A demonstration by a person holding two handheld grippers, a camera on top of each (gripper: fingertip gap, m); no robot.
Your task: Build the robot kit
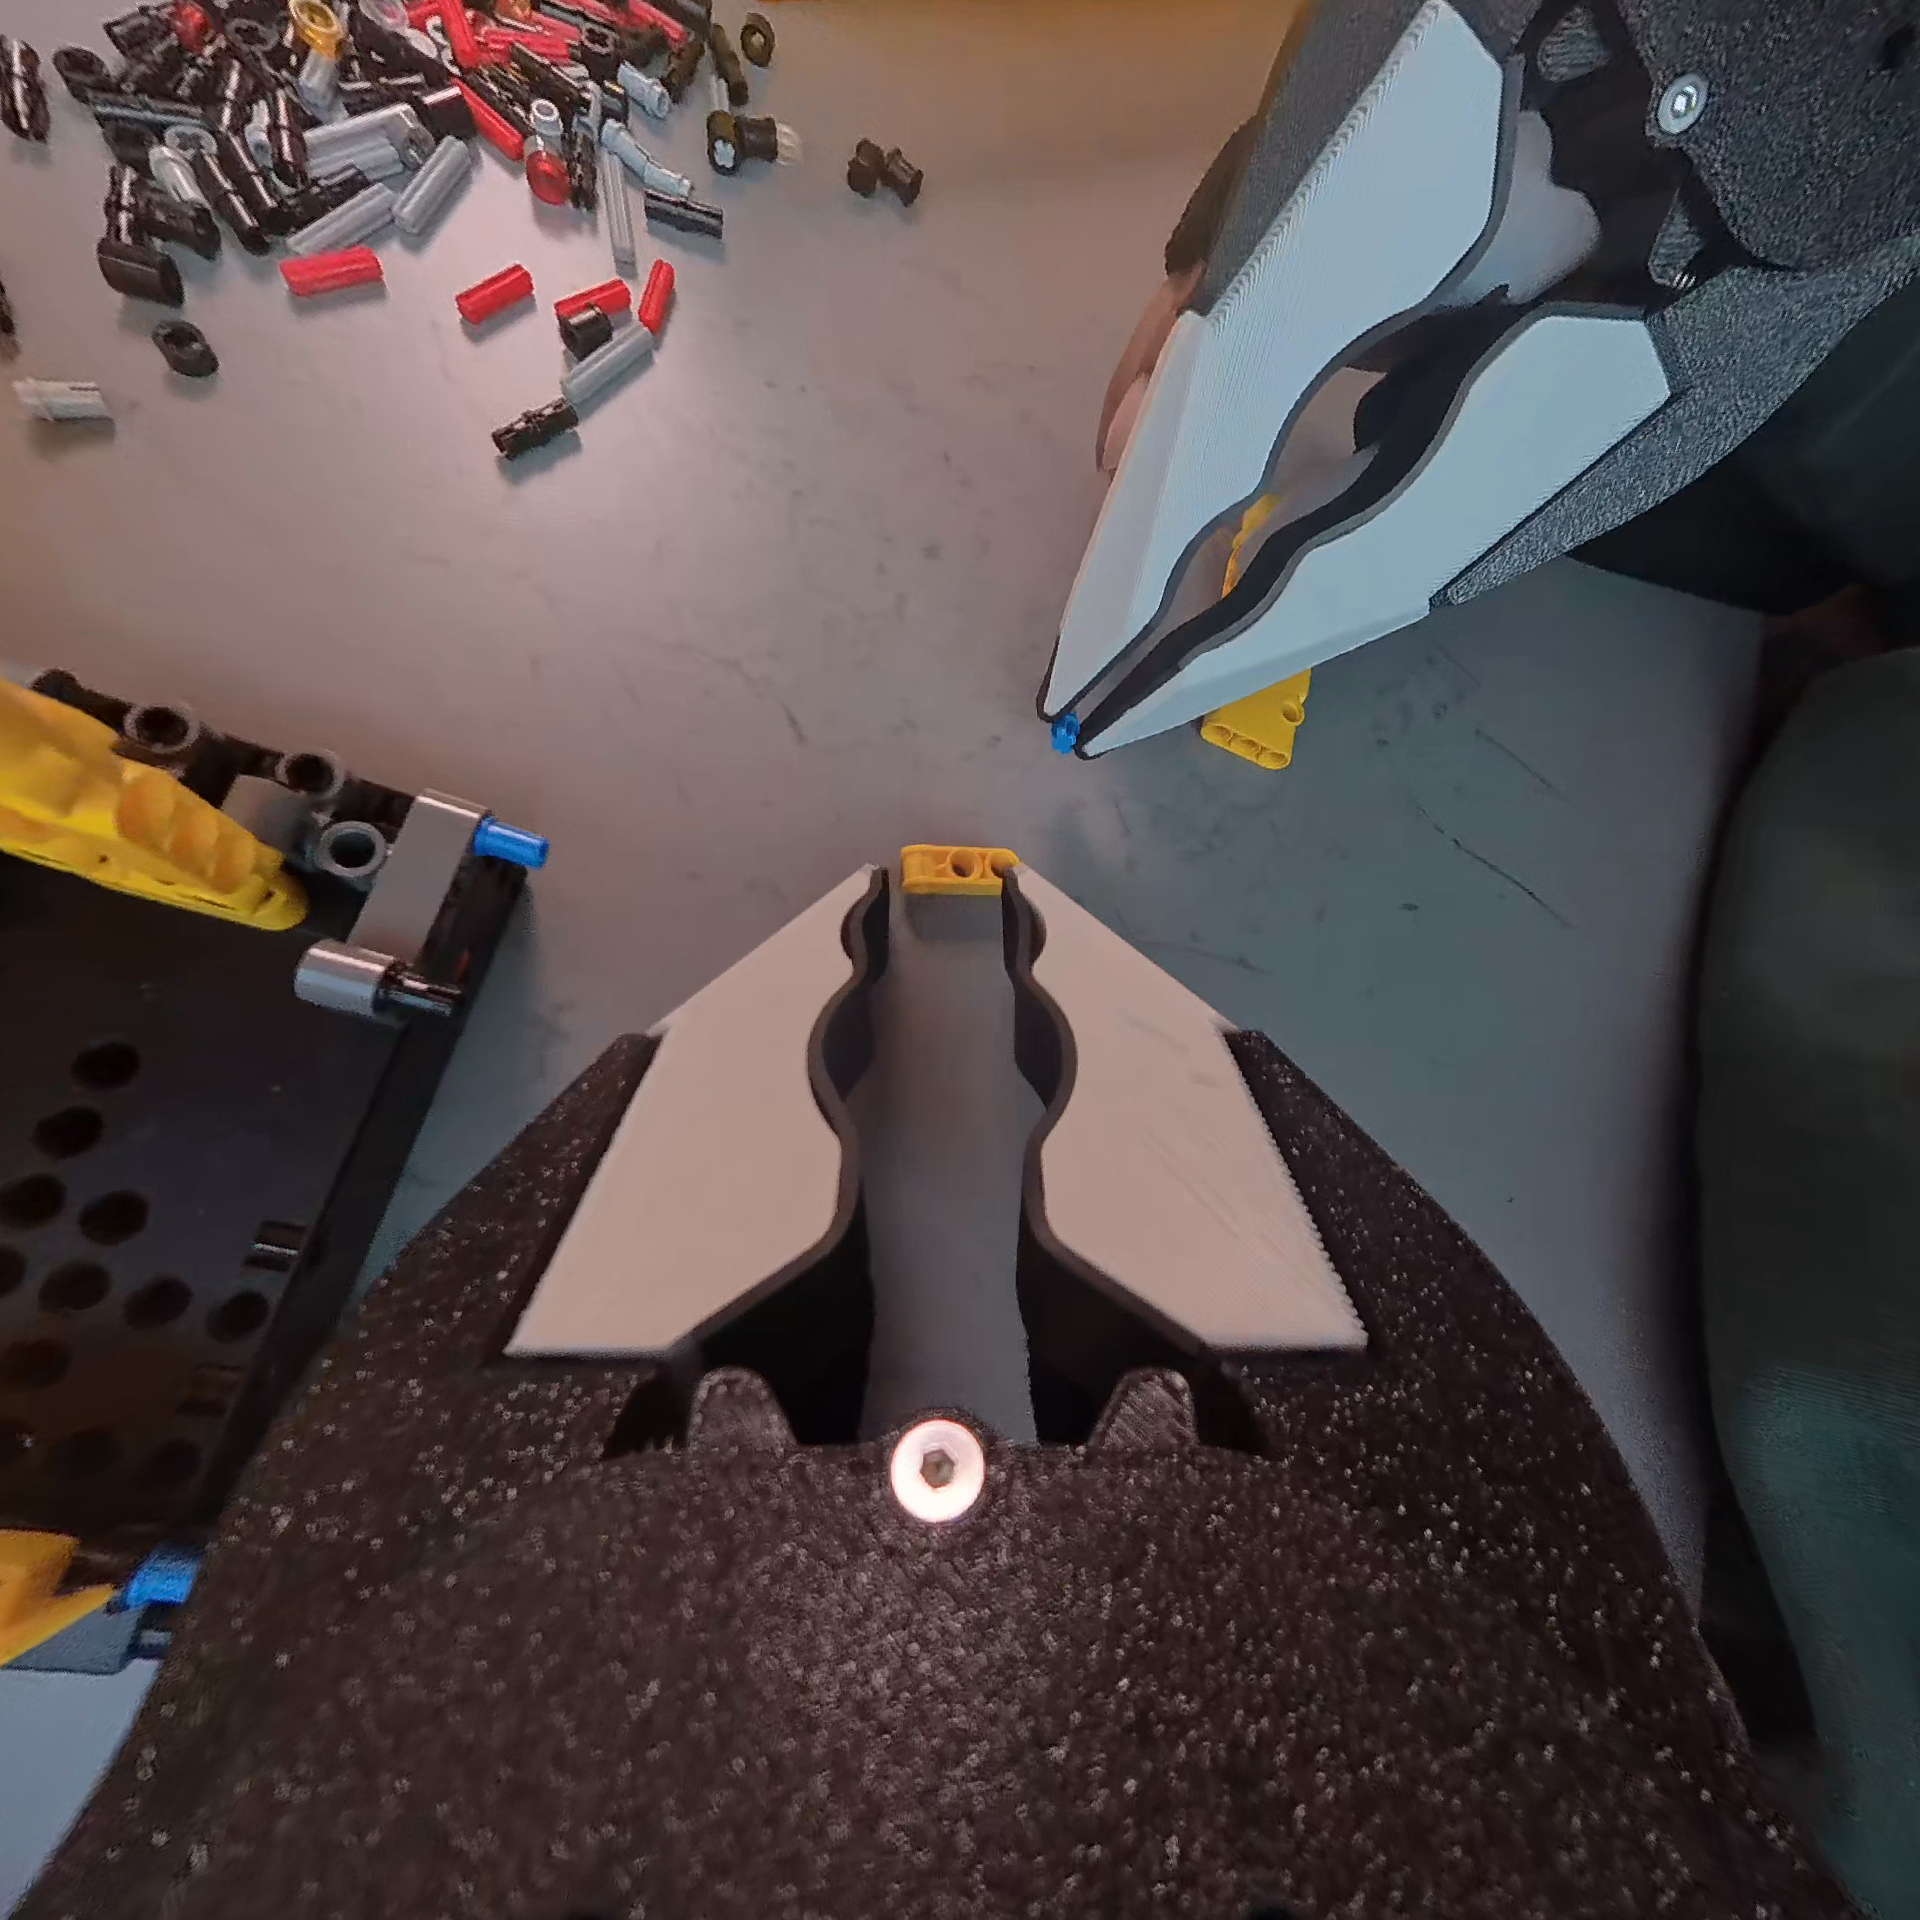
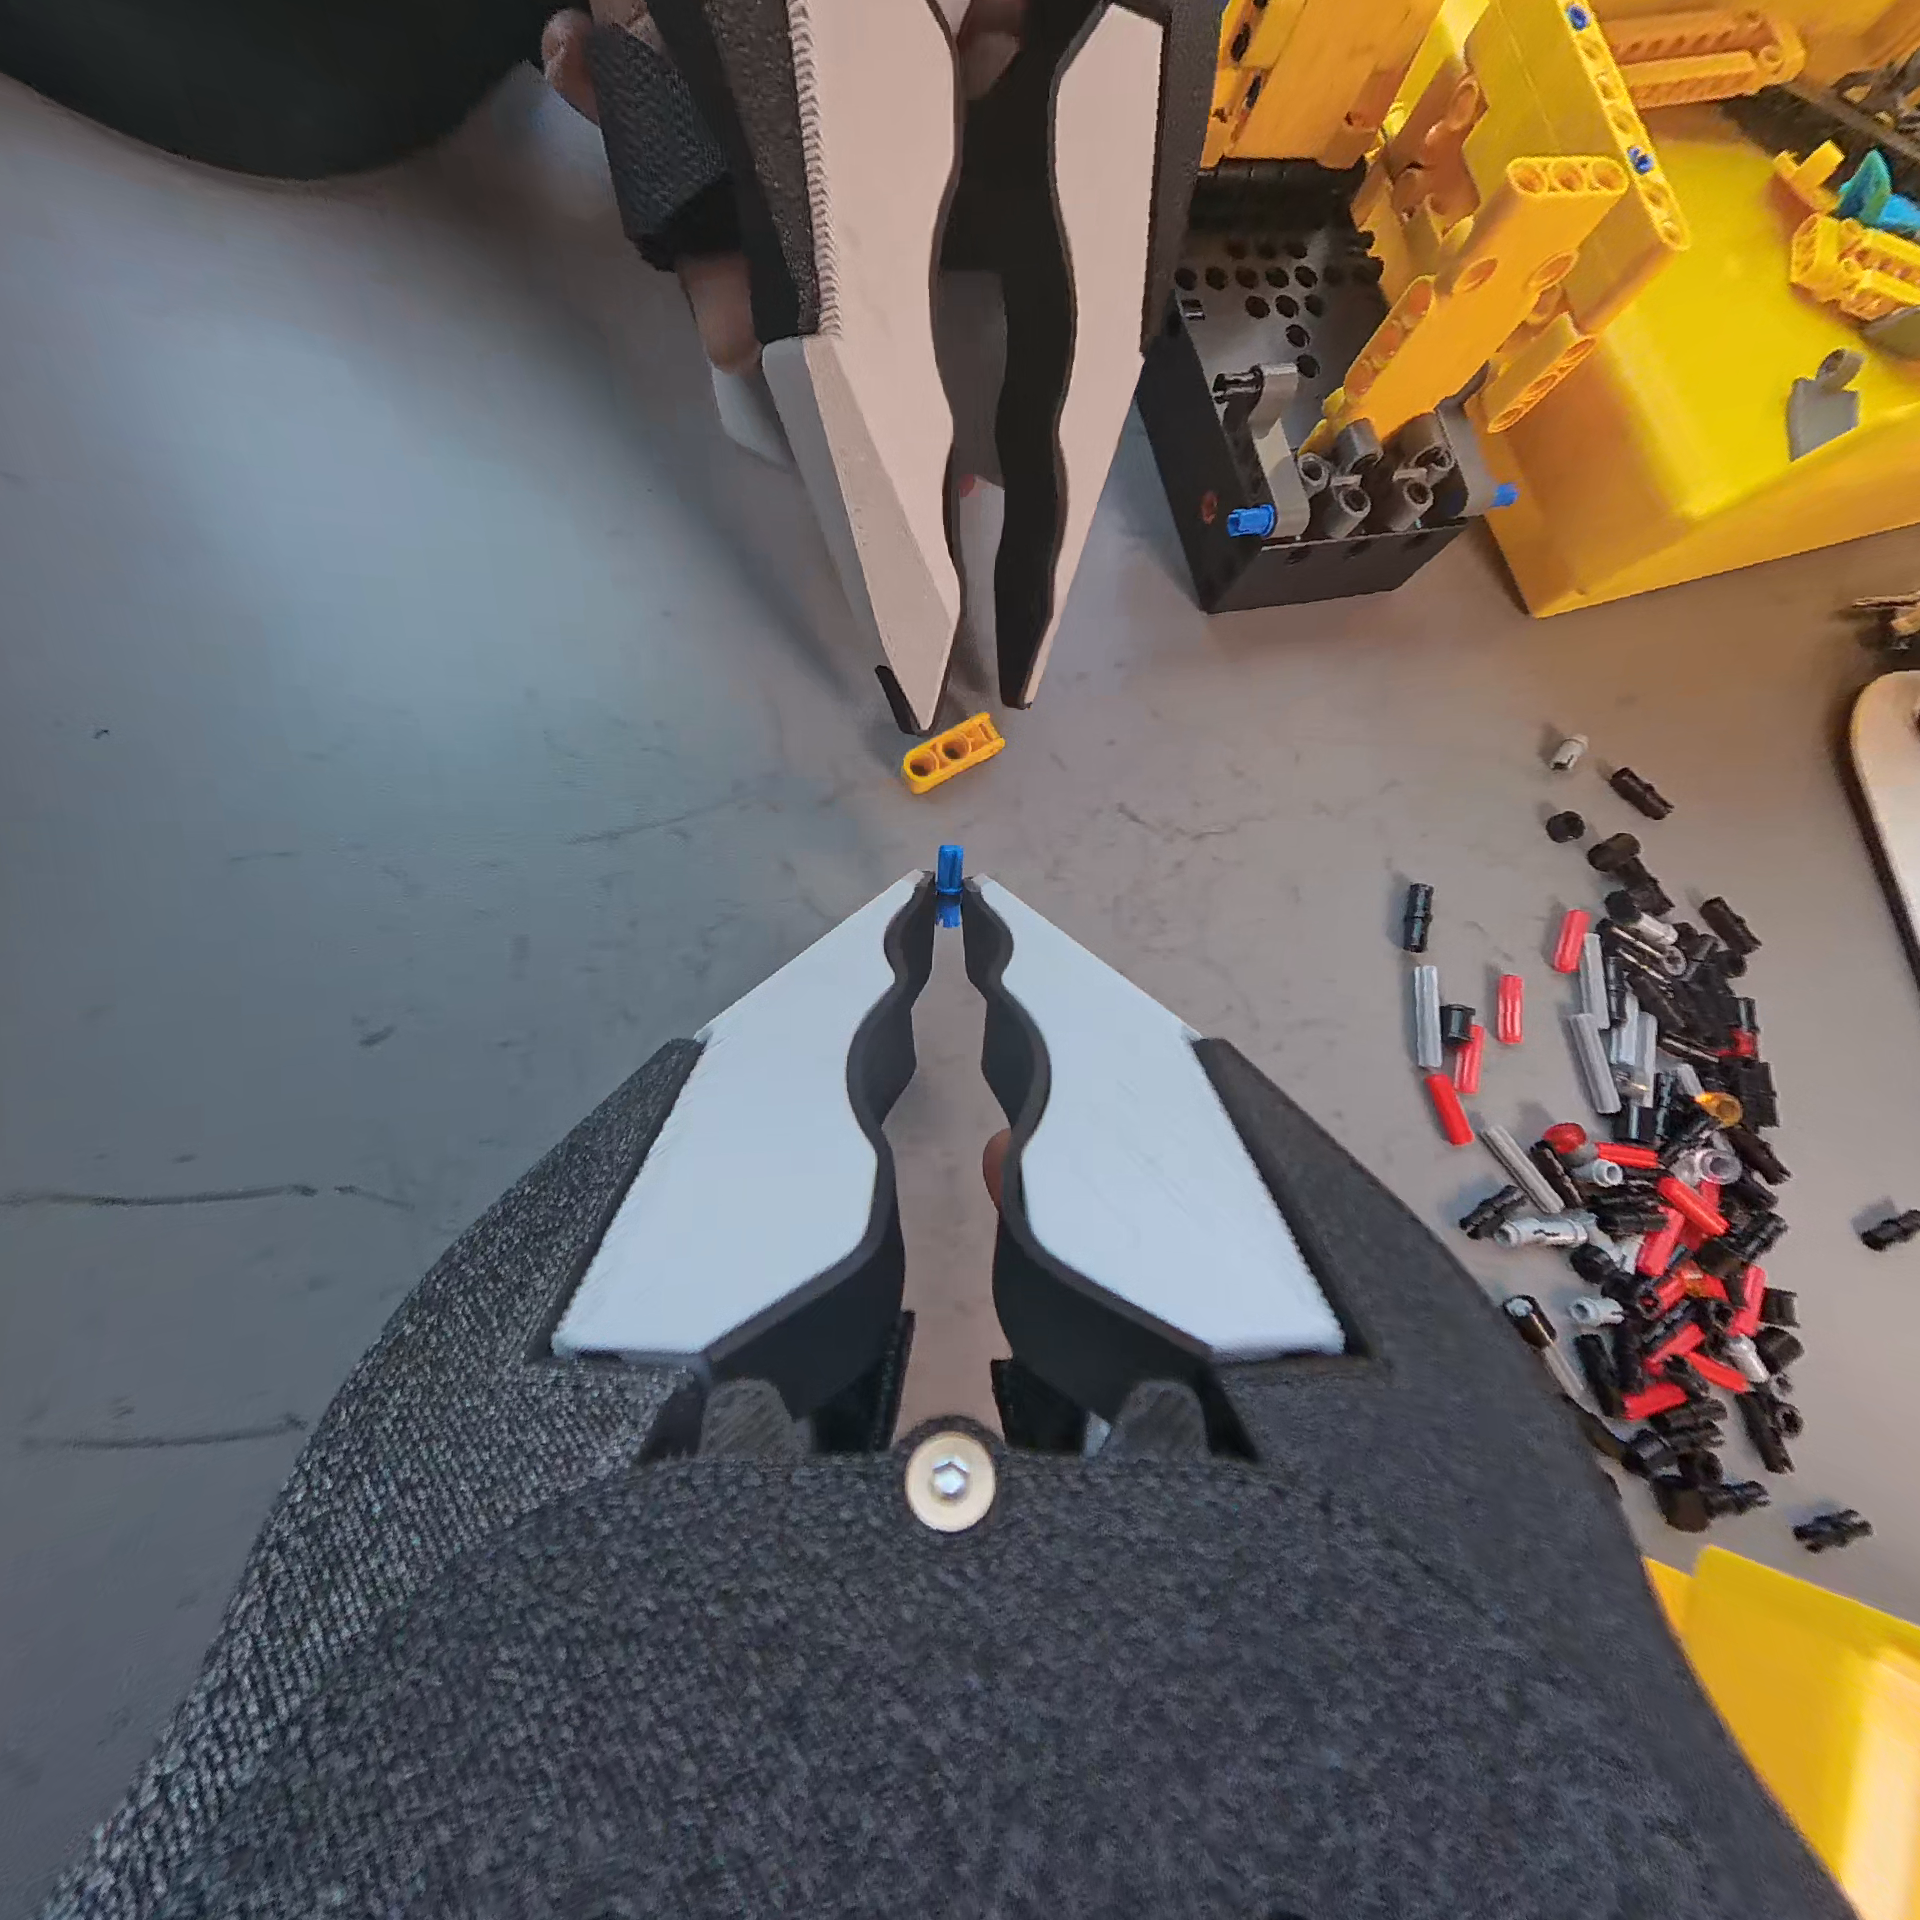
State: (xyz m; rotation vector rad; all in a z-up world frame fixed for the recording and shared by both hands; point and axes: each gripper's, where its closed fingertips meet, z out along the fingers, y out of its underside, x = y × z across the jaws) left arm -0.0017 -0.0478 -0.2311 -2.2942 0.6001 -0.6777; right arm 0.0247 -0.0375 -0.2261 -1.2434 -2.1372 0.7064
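Right tongs (image 2: 948, 883) pinched nearly closed on a small blue connector pin (image 2: 949, 871), pin tip poking out past the fingertips, held just short of the short yellow two-hole beam (image 2: 951, 751). Left tongs (image 1: 951, 883) parted by about the beam's width, tips straddling that beam (image 1: 956, 868) on the grey worktop (image 1: 727, 582); contact with it not clear, and in the right wrist view resting just outside the tips, so no firm hold evident. Beside the beam, toward the left tongs' side, a black perforated frame (image 1: 156, 1195) carrying yellow panels and grey connectors. Farther from the beam, a loose heap of red, black and grey pins (image 2: 1662, 1226). Another yellow piece (image 1: 1252, 717) partly hidden behind the right tongs.
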